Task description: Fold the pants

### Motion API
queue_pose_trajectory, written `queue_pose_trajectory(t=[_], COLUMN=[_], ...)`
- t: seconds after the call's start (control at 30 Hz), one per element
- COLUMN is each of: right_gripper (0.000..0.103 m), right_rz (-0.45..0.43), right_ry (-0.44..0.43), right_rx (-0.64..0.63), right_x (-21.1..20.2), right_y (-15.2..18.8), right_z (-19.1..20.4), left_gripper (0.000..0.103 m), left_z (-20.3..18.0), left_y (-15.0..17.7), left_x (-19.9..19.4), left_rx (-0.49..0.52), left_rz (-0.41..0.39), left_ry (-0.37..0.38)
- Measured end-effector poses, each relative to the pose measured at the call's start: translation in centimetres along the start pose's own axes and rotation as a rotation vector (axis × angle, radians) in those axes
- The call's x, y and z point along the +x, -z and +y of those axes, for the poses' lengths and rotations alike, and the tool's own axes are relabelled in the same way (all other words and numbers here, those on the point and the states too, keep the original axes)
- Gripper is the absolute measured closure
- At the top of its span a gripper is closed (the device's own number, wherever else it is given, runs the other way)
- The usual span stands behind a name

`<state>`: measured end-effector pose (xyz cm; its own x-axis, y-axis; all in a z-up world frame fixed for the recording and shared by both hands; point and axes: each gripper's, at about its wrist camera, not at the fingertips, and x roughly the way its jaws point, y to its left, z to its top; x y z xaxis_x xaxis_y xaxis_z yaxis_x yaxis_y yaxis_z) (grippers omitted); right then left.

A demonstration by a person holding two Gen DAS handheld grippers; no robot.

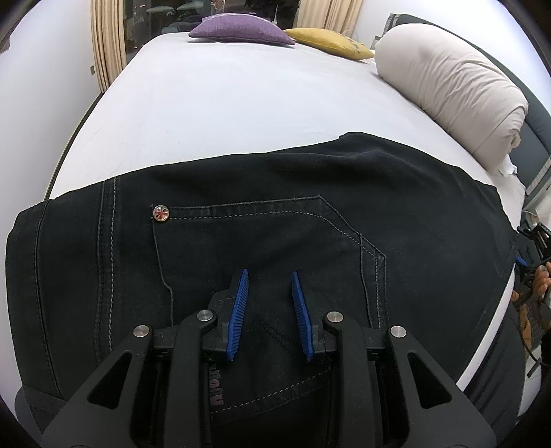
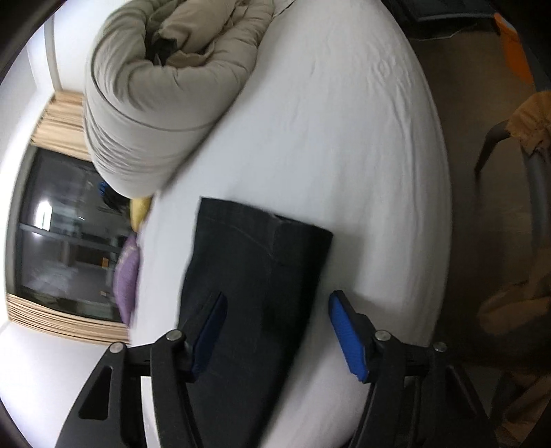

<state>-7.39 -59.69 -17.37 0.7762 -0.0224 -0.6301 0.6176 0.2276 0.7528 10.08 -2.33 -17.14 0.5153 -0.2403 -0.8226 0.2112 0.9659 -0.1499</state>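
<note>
Black-framed tongs [image 1: 268, 275] with ribbed blue pads [image 2: 347, 334] and silver screws.

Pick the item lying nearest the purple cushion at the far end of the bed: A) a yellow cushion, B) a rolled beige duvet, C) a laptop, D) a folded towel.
A: the yellow cushion lies right beside the purple cushion on the bed.

Even, soft indoor light fills both views, with no hard shadows on the white bed sheet [image 1: 241, 103]. The left wrist view is sharp; the dark denim pants [image 1: 275, 213] read nearly black, their stitching still crisp. The right wrist view is smeared by motion blur, softening the rolled beige duvet [image 2: 155, 96] and the dark window pane [image 2: 62, 234], which carries pale reflections. Fisheye bending curves every edge, with black vignette at the corners.
</note>
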Motion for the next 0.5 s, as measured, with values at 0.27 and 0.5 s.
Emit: queue_pose_trajectory(t=[0.27,0.5], right_gripper=[0.051,0.089], right_rz=[-0.036,-0.032], right_ry=[-0.138,-0.144], right_rx=[0.094,0.1], right_x=[1.2,2.9], right_y=[-0.2,-0.9], right_z=[0.0,0.3], left_gripper=[0.077,0.077], left_z=[-0.1,0.0], left_y=[0.0,0.0], left_x=[0.0,0.0], left_rx=[0.002,-0.002], left_rz=[0.0,0.002], left_ry=[0.001,0.003])
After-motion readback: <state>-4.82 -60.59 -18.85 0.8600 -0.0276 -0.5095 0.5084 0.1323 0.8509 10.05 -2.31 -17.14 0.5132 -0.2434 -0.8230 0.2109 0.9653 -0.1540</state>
